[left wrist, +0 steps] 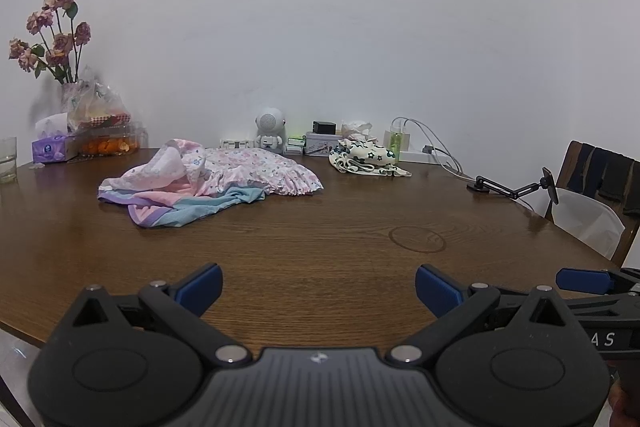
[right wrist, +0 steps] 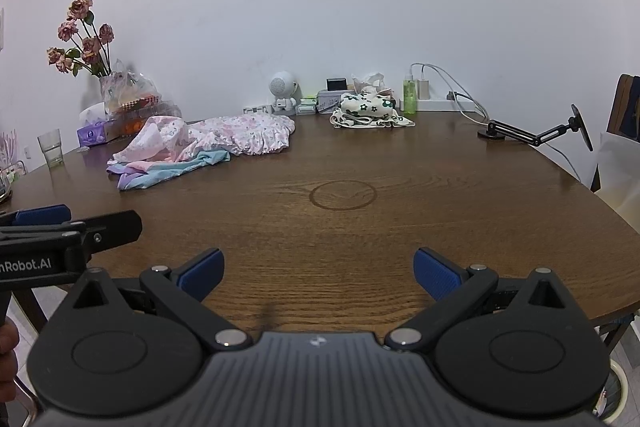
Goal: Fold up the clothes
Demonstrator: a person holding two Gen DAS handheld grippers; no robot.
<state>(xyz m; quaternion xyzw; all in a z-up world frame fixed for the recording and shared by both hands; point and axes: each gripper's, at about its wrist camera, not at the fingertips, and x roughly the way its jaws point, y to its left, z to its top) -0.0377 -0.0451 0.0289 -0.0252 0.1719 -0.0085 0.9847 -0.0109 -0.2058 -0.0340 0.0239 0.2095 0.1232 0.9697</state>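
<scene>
On the brown table (left wrist: 320, 251), your left gripper (left wrist: 319, 289) and right gripper (right wrist: 319, 273) both sit wide apart, holding nothing. Pink clothes (left wrist: 208, 179) lie far ahead, unfolded.

On your table (left wrist: 320, 267), take the speaker (left wrist: 270, 131) at the back edge as landmark. The clothes heap (left wrist: 208, 179) lies just before it, spreading left. The folded cloth (left wrist: 366, 157) sits to its right, the flowers (left wrist: 52, 31) far left.
</scene>
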